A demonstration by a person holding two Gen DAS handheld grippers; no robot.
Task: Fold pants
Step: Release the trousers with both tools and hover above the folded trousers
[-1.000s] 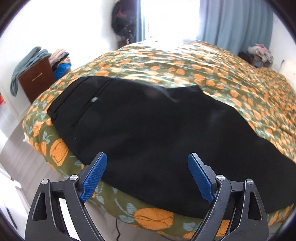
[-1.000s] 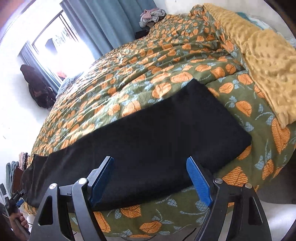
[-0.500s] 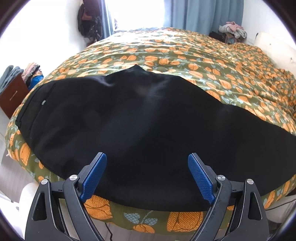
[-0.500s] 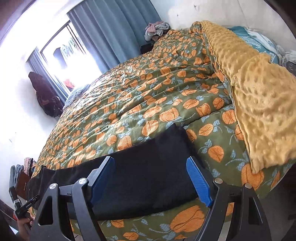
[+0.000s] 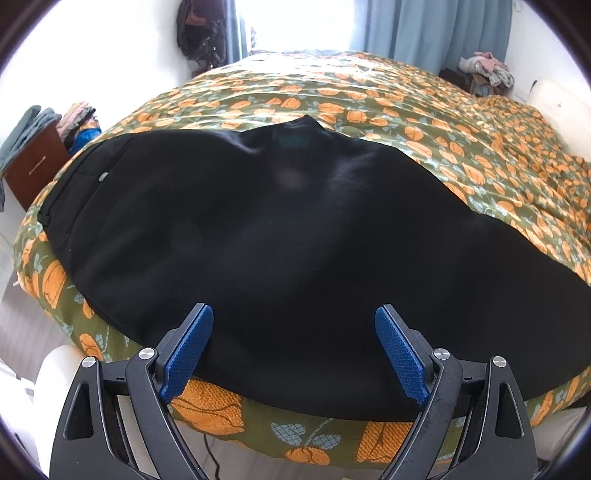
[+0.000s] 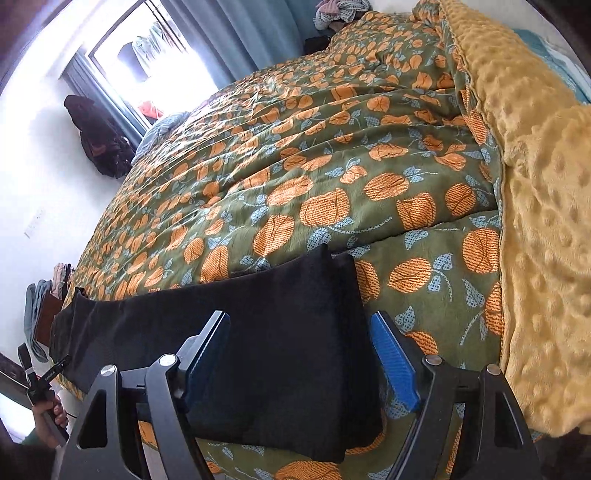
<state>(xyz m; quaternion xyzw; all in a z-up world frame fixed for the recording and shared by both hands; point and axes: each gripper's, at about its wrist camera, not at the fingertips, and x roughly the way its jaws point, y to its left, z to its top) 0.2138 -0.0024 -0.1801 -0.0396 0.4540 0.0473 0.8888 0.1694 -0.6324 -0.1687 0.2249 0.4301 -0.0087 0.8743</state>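
Black pants [image 5: 288, 236] laid flat along the near edge of a bed, on a green quilt with orange leaf print [image 5: 461, 125], waistband end toward 9 o'clock in the left wrist view, legs trailing off toward 3 o'clock. Left gripper [image 5: 294, 341] hovering above the middle of the pants at 6 o'clock of that view, blue pads spread wide, nothing between them. Seen from the right wrist view, same pants [image 6: 207, 321] stretched from 9 o'clock to the leg cuffs near 6 o'clock, hems lying one on the other just inside the quilt [image 6: 295, 155] edge. Right gripper [image 6: 300, 356] poised over the cuff end, jaws just closing a little yet spread wide, straddling the width of the leg without any visible pinch on the cloth. Yellow dimpled blanket [image 6: 546, 192] folded over the bed at 3 o'clock. Far at 8 o'clock, a hand [image 6: 50, 415] gripping the other gripper's handle. Blue curtains [image 5: 436, 33] and a bright window at 12 o'clock in the left wrist view, a brown cabinet [image 5: 35, 166] piled with clothes at 9 o'clock.
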